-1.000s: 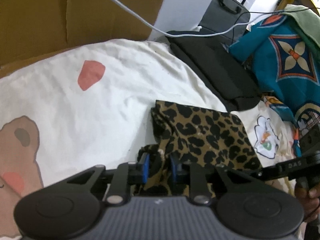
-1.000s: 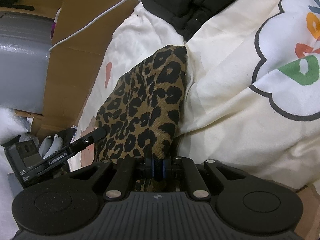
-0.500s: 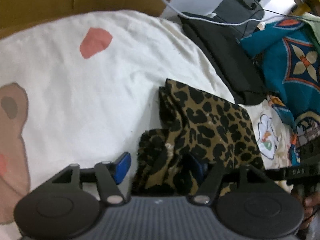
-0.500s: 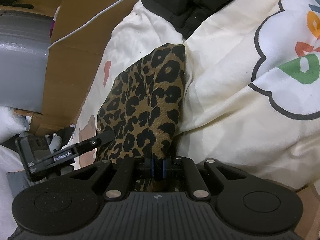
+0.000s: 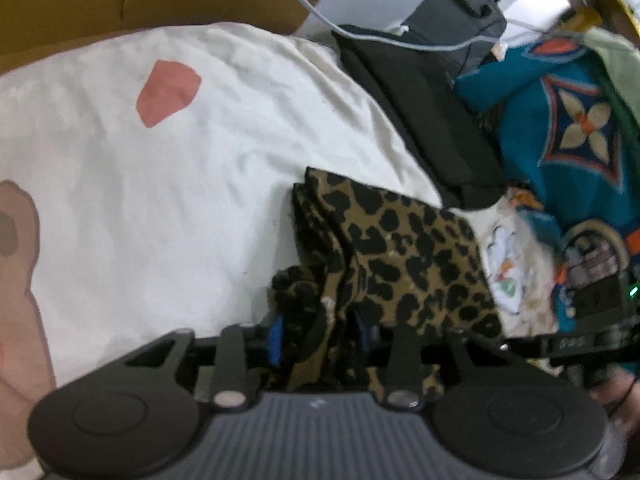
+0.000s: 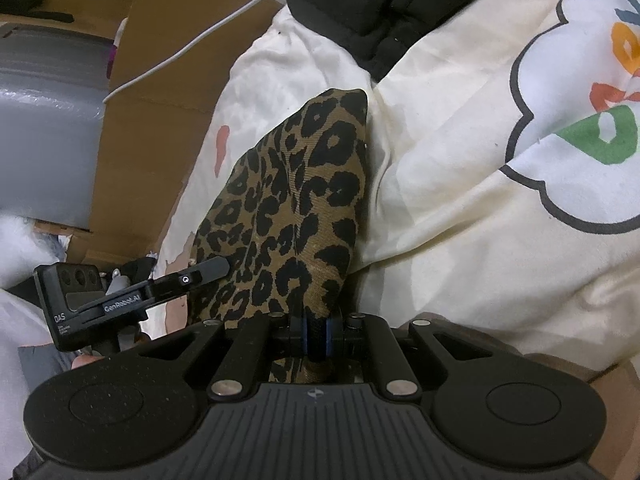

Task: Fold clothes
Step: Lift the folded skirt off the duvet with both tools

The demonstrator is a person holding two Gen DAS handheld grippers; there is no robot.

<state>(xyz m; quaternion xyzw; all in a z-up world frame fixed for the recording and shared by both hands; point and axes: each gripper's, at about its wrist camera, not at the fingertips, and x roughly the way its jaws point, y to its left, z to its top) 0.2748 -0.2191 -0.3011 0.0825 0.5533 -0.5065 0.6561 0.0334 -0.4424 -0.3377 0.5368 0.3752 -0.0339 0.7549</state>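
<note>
A folded leopard-print cloth (image 5: 400, 248) lies on the cream bedsheet (image 5: 200, 200). My left gripper (image 5: 320, 336) stands at the cloth's near left edge. Its jaws are closing around a bunched fold and the blue pads (image 5: 275, 340) stand apart from each other. In the right wrist view the same cloth (image 6: 296, 200) runs away from my right gripper (image 6: 316, 340), which is shut on its near corner. One finger of the left gripper (image 6: 200, 276) rests over the cloth's left side there. The right gripper's finger (image 5: 580, 344) shows low at the right of the left wrist view.
A black garment (image 5: 420, 120) lies beyond the cloth, and a teal patterned fabric (image 5: 560, 128) lies to its right. Brown cardboard (image 6: 160, 120) and a white cable (image 6: 192, 52) border the bed. The sheet carries cartoon prints (image 6: 580, 120).
My left gripper let go of the cloth's edge, opened wide, then narrowed again around a thicker bunch of it. The right gripper kept its hold and stayed still.
</note>
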